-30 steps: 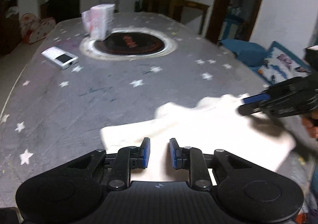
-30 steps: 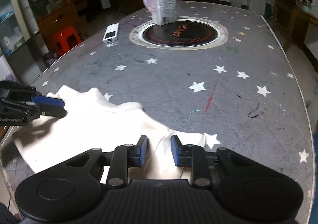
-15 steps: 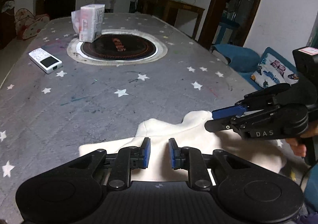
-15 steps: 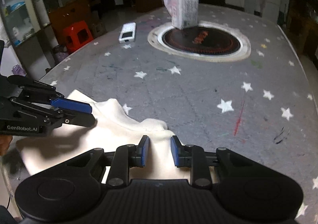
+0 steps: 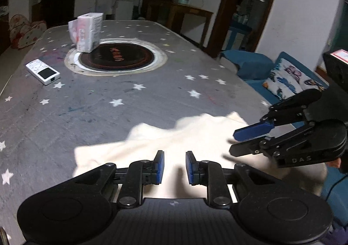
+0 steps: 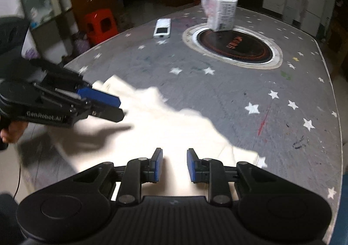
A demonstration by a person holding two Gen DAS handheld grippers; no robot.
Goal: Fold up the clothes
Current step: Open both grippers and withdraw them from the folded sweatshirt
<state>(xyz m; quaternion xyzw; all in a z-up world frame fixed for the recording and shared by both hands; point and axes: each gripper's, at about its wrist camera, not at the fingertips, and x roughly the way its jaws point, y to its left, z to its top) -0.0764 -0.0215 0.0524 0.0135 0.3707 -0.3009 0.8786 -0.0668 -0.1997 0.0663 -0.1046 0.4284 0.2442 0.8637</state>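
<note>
A cream-white garment (image 5: 191, 136) lies bunched on the near end of the grey star-print table (image 5: 134, 97); it also shows in the right wrist view (image 6: 169, 127). My left gripper (image 5: 174, 166) is open and empty, hovering just above the cloth's near part. My right gripper (image 6: 173, 164) is open and empty above the cloth too. In the left wrist view the right gripper (image 5: 245, 140) comes in from the right over the cloth. In the right wrist view the left gripper (image 6: 115, 108) comes in from the left over the cloth.
A round black hob (image 5: 116, 57) is set in the table's middle, with a white carton (image 5: 88, 32) at its far left rim. A white remote (image 5: 42, 72) lies left of it. A blue sofa with a butterfly cushion (image 5: 287, 79) stands right of the table; a red stool (image 6: 100, 25) stands left.
Both grippers stayed open over the cloth and drew closer together. The garment has shifted and bunched up between them; its outline is blurred by motion.
</note>
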